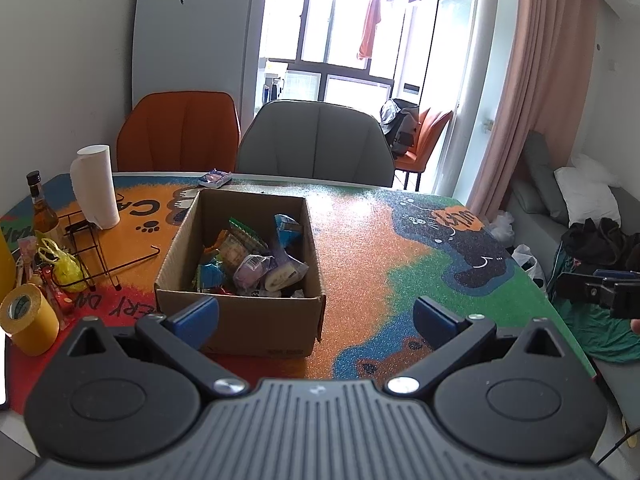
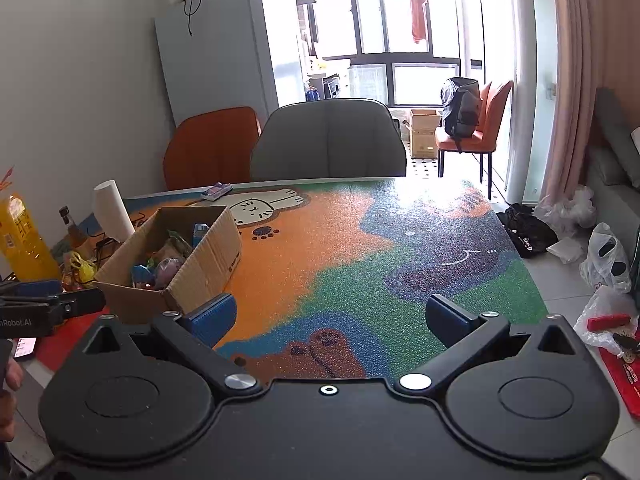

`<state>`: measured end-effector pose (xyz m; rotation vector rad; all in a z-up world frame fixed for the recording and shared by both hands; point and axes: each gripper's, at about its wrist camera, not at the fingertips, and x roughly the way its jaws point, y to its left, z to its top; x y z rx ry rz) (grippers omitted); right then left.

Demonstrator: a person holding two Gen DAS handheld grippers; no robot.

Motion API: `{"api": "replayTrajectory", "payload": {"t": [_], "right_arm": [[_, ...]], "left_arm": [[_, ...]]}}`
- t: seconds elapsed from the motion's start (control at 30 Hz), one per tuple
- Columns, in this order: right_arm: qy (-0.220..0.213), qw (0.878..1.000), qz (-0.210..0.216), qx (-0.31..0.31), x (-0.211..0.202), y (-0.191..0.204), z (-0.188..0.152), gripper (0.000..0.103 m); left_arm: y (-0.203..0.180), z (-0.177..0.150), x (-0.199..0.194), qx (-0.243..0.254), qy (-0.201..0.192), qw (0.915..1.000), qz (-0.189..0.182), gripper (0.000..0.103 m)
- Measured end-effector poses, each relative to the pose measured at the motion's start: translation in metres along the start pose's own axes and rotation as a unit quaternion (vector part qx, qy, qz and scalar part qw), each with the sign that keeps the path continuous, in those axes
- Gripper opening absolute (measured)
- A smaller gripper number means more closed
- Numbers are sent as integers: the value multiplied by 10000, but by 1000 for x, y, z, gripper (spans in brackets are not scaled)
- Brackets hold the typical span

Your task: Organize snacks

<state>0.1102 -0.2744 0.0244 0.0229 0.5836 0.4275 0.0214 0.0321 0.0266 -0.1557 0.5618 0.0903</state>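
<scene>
I see the open cardboard box (image 1: 240,320) of wrapped snacks (image 1: 252,260) toward the table's left edge; one purple packet (image 1: 215,178) lies at the far edge.

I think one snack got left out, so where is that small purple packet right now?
The purple packet lies on the table's far edge, just beyond the cardboard box and in front of the grey chair; in the right wrist view it sits left of centre.

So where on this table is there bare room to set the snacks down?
Free: the colourful mat right of the brown cardboard box, out to the table edge. Crowded: left of the box, with white paper roll, black wire rack, yellow tape roll and glass bottle.
</scene>
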Motion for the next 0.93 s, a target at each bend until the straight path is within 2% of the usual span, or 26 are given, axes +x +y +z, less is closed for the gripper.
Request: {"api": "replayTrajectory", "payload": {"t": [0.93], "right_arm": [[-24, 9999, -122, -20, 1, -2, 0, 103]], "left_arm": [[-2, 0, 0, 81, -13, 10000, -13, 103]]}}
